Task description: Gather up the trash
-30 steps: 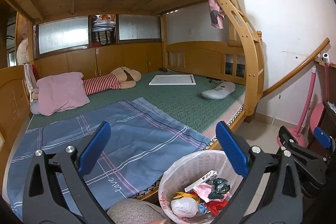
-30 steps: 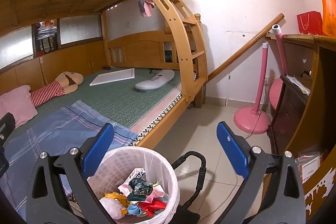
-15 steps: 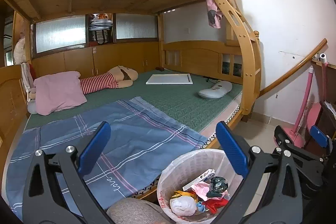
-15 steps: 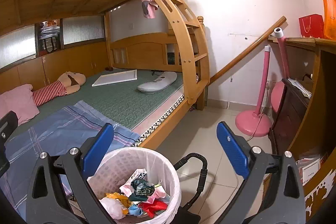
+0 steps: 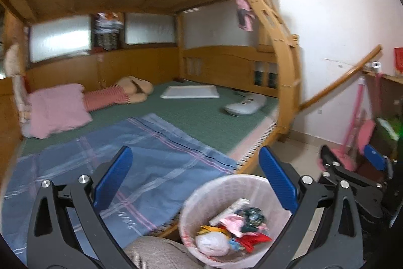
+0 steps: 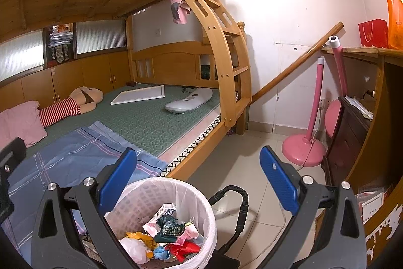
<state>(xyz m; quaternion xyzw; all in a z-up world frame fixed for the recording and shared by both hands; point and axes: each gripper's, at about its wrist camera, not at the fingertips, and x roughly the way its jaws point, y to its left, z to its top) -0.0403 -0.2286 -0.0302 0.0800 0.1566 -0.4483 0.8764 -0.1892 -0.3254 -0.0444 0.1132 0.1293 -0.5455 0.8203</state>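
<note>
A white lattice trash basket (image 5: 221, 185) (image 6: 148, 196) lined with a clear bag stands on the floor beside the bed. It holds crumpled trash (image 5: 234, 231) (image 6: 166, 238): wrappers, a white carton, red and dark plastic. My left gripper (image 5: 194, 178) hangs open above and behind the basket with nothing between its blue pads. My right gripper (image 6: 196, 178) is open too, empty, over the basket's far rim. The right gripper also shows at the right edge of the left wrist view (image 5: 352, 168).
A wooden bunk bed (image 6: 196, 140) with a green mat, a blue plaid sheet (image 5: 141, 158), a pink pillow, a striped doll and a white board fills the left. A ladder (image 6: 226, 67), a pink fan stand (image 6: 304, 150) and a dark cabinet stand right. A black handle (image 6: 239, 196) rises beside the basket.
Both views have swung slightly; the left wrist view is now blurred from motion and has shifted right. Both grippers stay open and empty over the basket.
</note>
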